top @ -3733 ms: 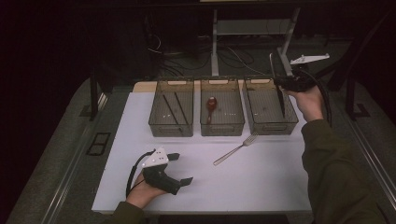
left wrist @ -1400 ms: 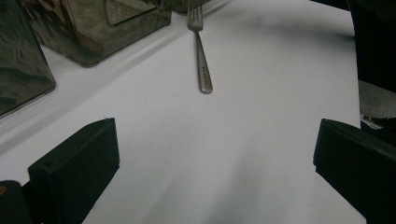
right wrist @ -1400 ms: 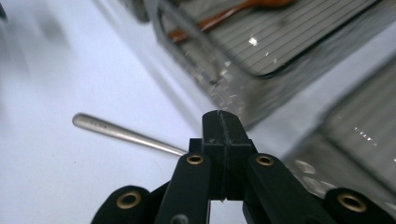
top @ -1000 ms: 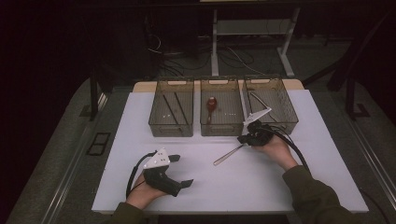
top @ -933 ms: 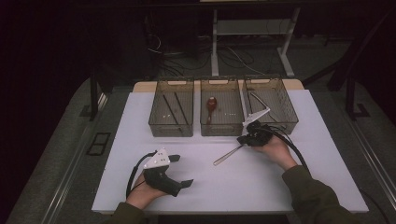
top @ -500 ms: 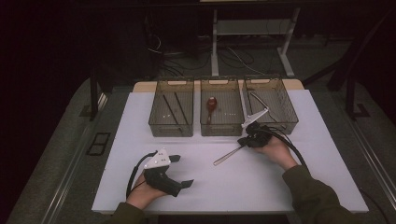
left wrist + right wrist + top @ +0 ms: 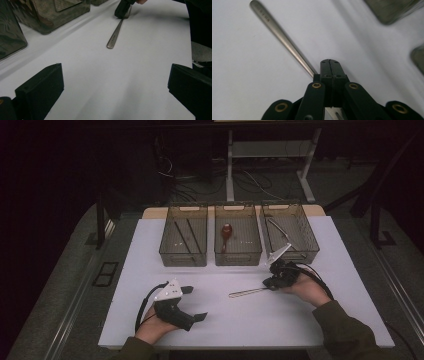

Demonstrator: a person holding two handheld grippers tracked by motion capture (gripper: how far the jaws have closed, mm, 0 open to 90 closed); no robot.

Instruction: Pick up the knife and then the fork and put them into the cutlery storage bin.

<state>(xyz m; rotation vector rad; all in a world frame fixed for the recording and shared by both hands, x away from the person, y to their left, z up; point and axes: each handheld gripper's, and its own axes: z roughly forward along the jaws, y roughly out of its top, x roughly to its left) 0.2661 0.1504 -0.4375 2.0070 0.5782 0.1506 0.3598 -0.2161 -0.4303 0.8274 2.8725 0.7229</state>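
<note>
1. Since the earliest frame, the right gripper (image 7: 272,281) has come down from above the right-hand bin (image 7: 290,232) to the worktop (image 7: 350,290); over the last second, fork (image 7: 248,292) and gripper shifted slightly towards the right edge.
2. Right gripper: jaws fully closed, clamped on the fork's head end, as the right gripper view confirms.
3. Fork: lies flat on the worktop, in front of the middle bin (image 7: 238,240); its handle runs out from the closed jaws towards the left gripper (image 7: 196,304).
4. Left gripper: rests near the front edge, jaws wide, nothing between them, well apart from the fork.
</note>
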